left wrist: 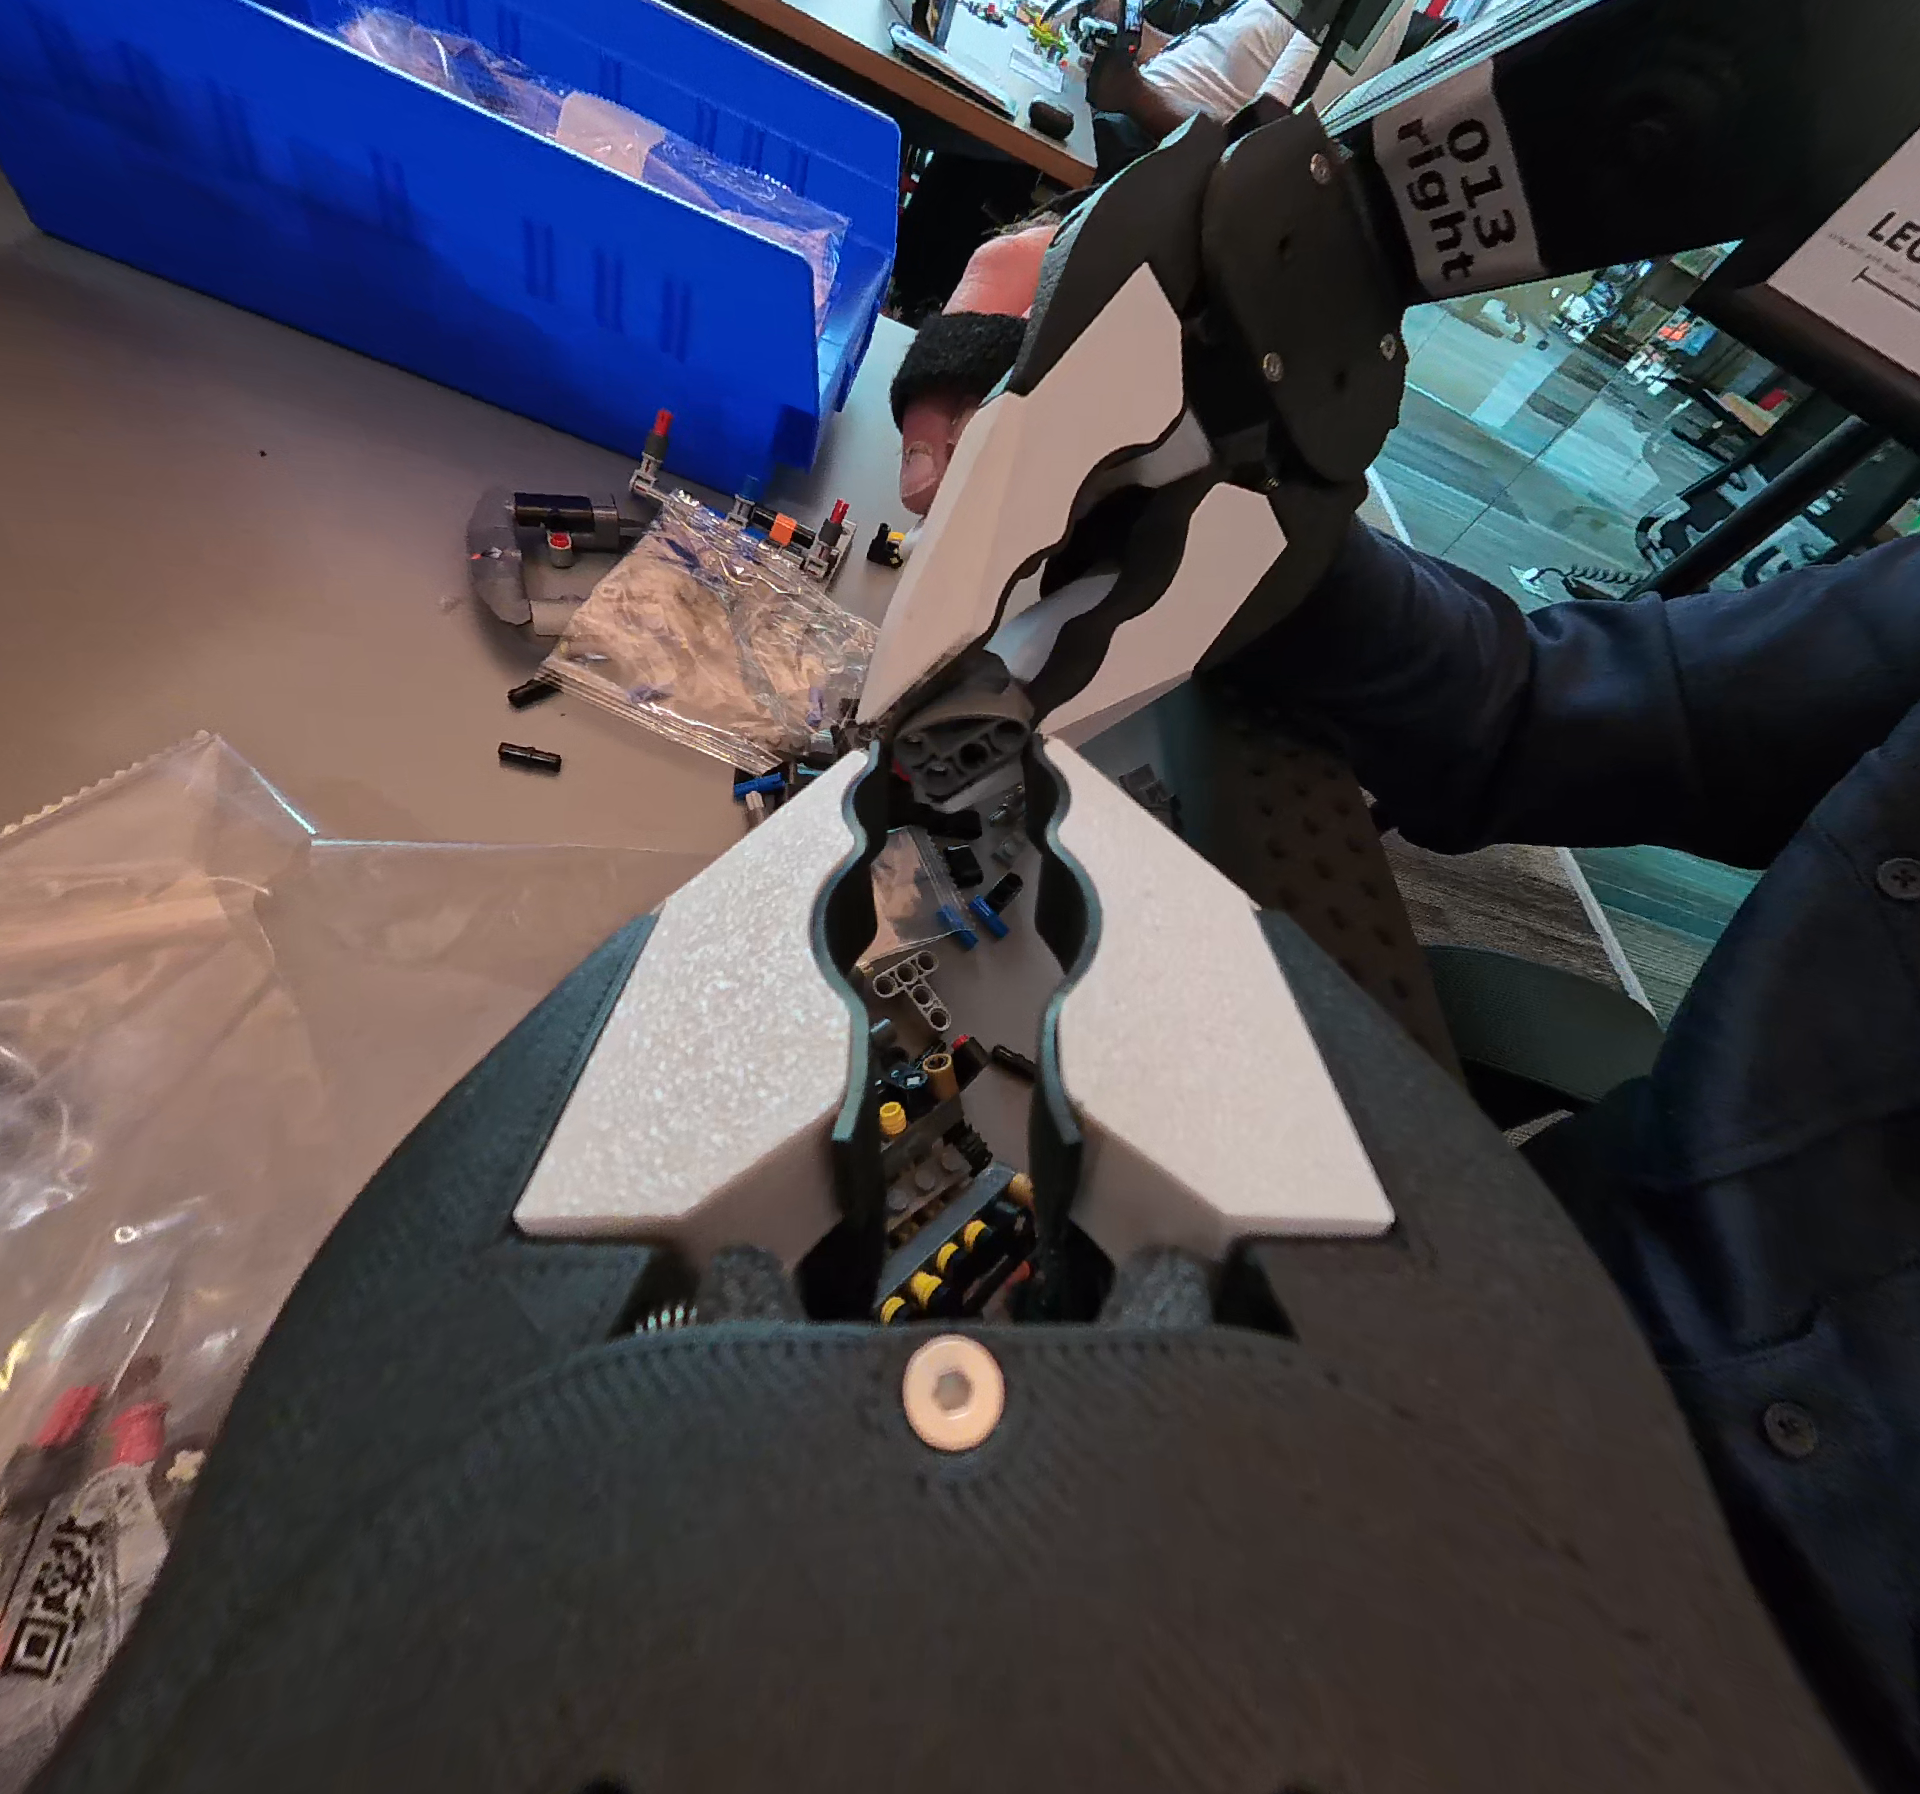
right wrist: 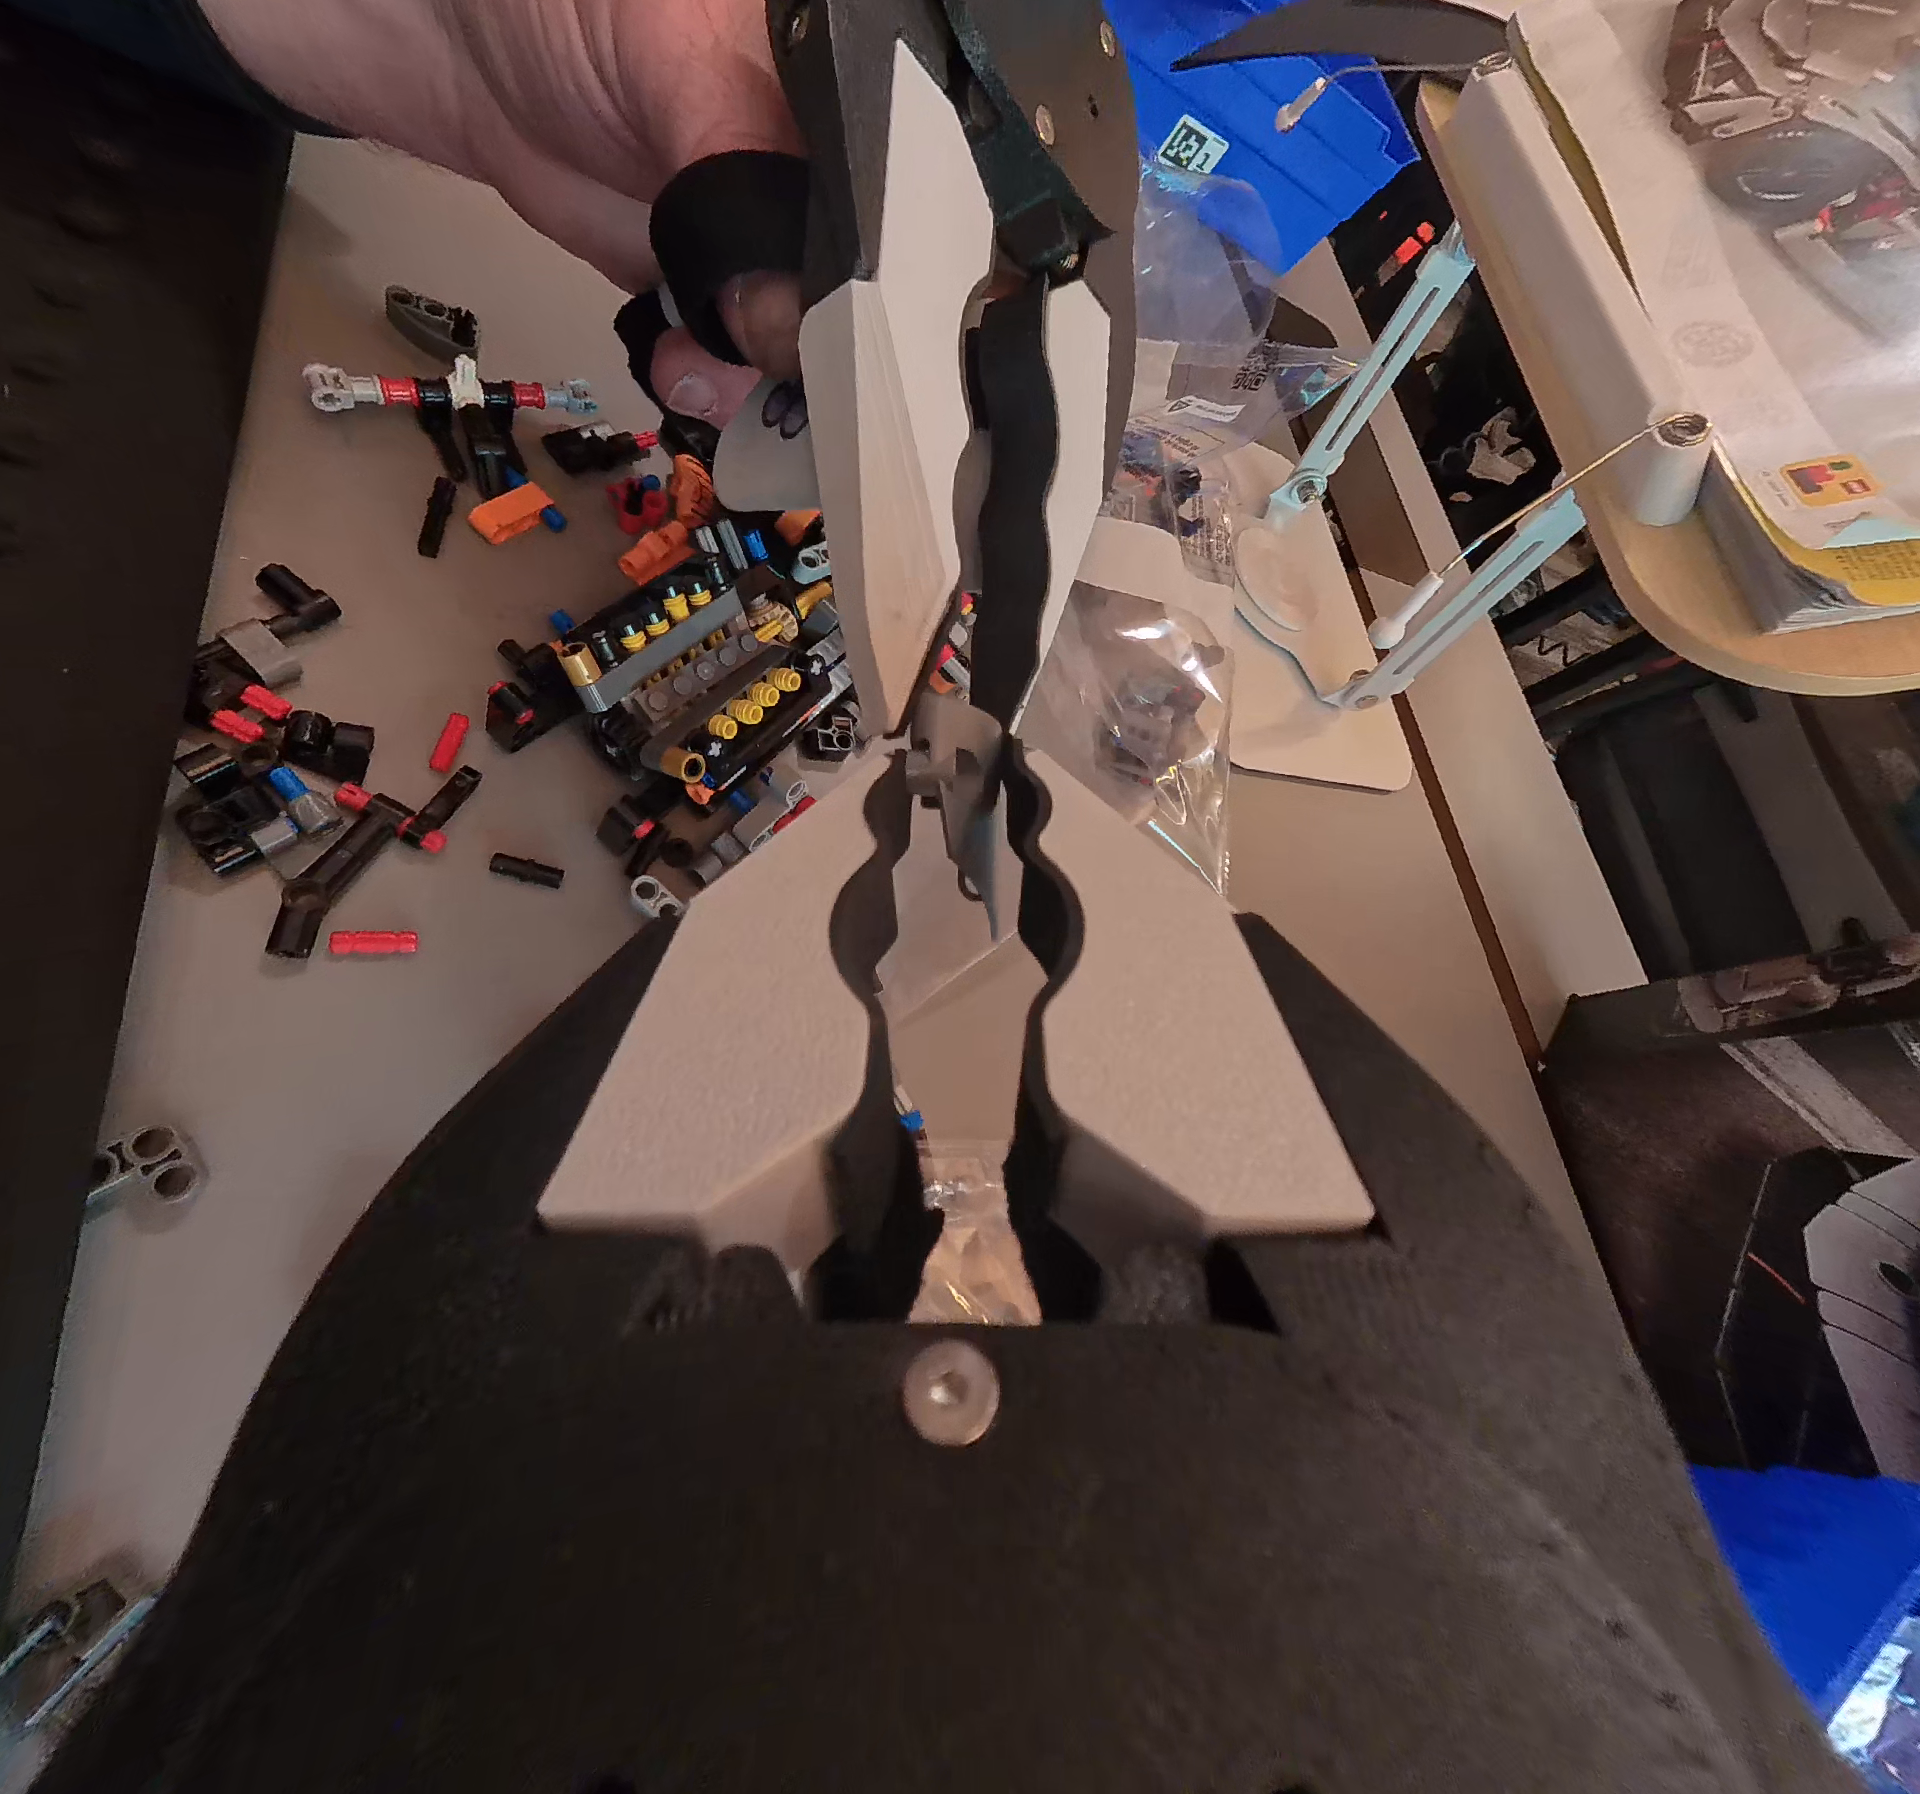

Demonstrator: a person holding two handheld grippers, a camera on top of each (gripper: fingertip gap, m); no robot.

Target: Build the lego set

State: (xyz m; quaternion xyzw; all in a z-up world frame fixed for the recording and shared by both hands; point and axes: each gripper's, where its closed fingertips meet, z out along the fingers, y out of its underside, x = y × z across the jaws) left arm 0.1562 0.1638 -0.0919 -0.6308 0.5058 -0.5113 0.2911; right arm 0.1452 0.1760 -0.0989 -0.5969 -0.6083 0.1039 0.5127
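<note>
My left gripper (left wrist: pixel 958 757) and my right gripper (right wrist: pixel 954 762) meet tip to tip in the air above the table. Both are shut on a small dark grey lego piece with round holes (left wrist: pixel 961 752), which also shows in the right wrist view (right wrist: pixel 935 770). A pale grey fin-shaped part (right wrist: pixel 987 851) hangs from it between my right fingers. The right gripper (left wrist: pixel 971 679) comes in from the upper right in the left wrist view. The left gripper (right wrist: pixel 951 705) comes down from above in the right wrist view. An engine block with yellow pistons (right wrist: pixel 707 674) lies on the table below.
Loose lego pins and connectors (right wrist: pixel 312 809) and a red-and-black axle assembly (right wrist: pixel 447 394) lie scattered on the table. A blue bin (left wrist: pixel 416 186) stands at the back. There are clear plastic bags (left wrist: pixel 717 643) and an instruction booklet on a stand (right wrist: pixel 1766 342). A person's hand (right wrist: pixel 520 30) holds the left gripper. The tips of both grippers are at nearly the same place. The red-and-black axle assembly (right wrist: pixel 447 394) is about equally far from each gripper, around 20 centimetres.
</note>
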